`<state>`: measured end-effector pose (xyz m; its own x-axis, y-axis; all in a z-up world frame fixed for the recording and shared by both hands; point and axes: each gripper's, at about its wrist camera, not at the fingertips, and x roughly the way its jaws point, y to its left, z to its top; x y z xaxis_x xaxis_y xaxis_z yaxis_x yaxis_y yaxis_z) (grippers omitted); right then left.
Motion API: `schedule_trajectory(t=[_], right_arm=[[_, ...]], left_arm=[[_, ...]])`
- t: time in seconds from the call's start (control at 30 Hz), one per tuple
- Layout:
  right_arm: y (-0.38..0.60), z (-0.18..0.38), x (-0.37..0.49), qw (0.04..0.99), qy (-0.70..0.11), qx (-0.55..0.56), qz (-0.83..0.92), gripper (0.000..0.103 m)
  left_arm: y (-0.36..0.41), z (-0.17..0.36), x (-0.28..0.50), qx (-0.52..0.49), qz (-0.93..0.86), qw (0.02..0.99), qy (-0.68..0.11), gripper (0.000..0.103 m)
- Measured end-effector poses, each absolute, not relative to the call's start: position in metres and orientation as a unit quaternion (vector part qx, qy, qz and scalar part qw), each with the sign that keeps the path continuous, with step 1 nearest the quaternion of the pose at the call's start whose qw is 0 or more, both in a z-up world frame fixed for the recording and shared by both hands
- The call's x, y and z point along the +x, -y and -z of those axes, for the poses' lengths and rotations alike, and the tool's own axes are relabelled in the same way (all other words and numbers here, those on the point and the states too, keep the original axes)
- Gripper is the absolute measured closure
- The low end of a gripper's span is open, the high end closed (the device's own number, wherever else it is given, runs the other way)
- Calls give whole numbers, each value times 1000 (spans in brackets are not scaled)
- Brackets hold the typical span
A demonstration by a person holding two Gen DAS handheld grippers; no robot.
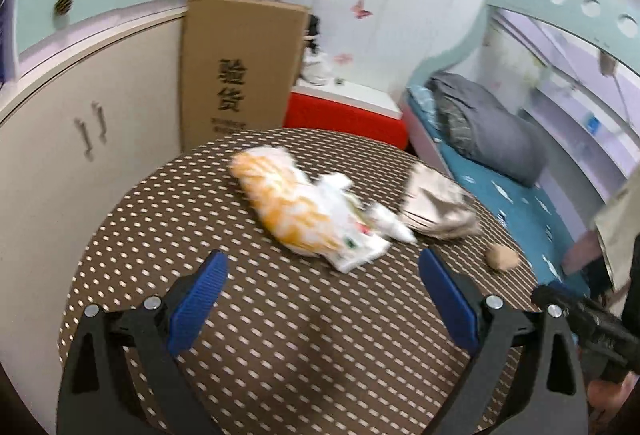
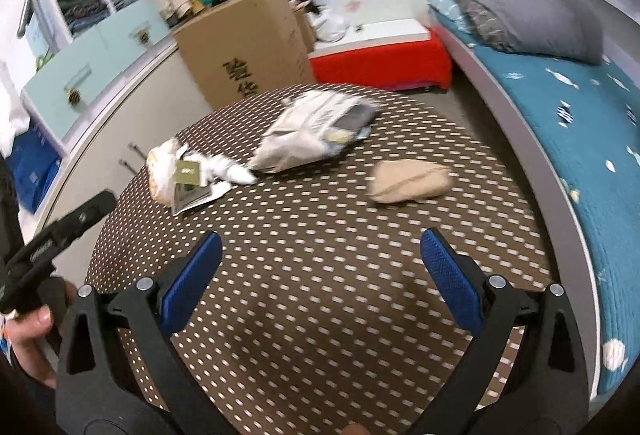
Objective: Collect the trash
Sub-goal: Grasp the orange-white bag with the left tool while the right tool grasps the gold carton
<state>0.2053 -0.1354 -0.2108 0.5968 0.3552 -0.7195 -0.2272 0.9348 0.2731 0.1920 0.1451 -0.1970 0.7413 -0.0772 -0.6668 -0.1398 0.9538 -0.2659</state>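
Trash lies on a round table with a brown dotted cloth [image 1: 160, 219] [image 2: 320, 255]. An orange-and-white snack bag [image 1: 284, 203] [image 2: 162, 171] lies with a small white carton [image 1: 356, 247] [image 2: 192, 191] and crumpled white paper [image 1: 390, 223] [image 2: 232, 171]. A crumpled grey-white wrapper [image 1: 436, 203] [image 2: 316, 131] lies beyond. A tan paper wad [image 1: 502, 257] [image 2: 408, 181] sits to the right. My left gripper [image 1: 322, 267] is open and empty, just short of the carton. My right gripper [image 2: 320, 247] is open and empty, short of the tan wad.
A tall cardboard box [image 1: 240, 67] [image 2: 248, 47] and a red-and-white box [image 1: 348, 111] [image 2: 380, 59] stand behind the table. A bed with a teal sheet [image 2: 560, 107] and grey pillow [image 1: 488, 131] runs along the right. Beige cabinets [image 1: 60, 155] stand at left.
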Motion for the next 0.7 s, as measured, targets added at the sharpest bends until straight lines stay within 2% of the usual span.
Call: schedule_trajectory(t=[0.4, 0.43, 0.47, 0.53, 0.7], right_arm=[[76, 235, 232, 871, -441, 58, -207, 6], [70, 236, 235, 871, -441, 55, -211, 6], [66, 236, 236, 870, -441, 53, -216, 6], [53, 236, 239, 868, -436, 49, -231, 6], [19, 238, 245, 860, -430, 44, -270, 6]], left_arm=[[-179, 232, 279, -197, -49, 898, -390, 11], [-180, 237, 286, -204, -39, 894, -397, 32], [-180, 241, 289, -208, -28, 890, -404, 48], [-182, 246, 291, -218, -9, 886, -410, 56], [-191, 243, 271, -204, 4, 890, -408, 61]])
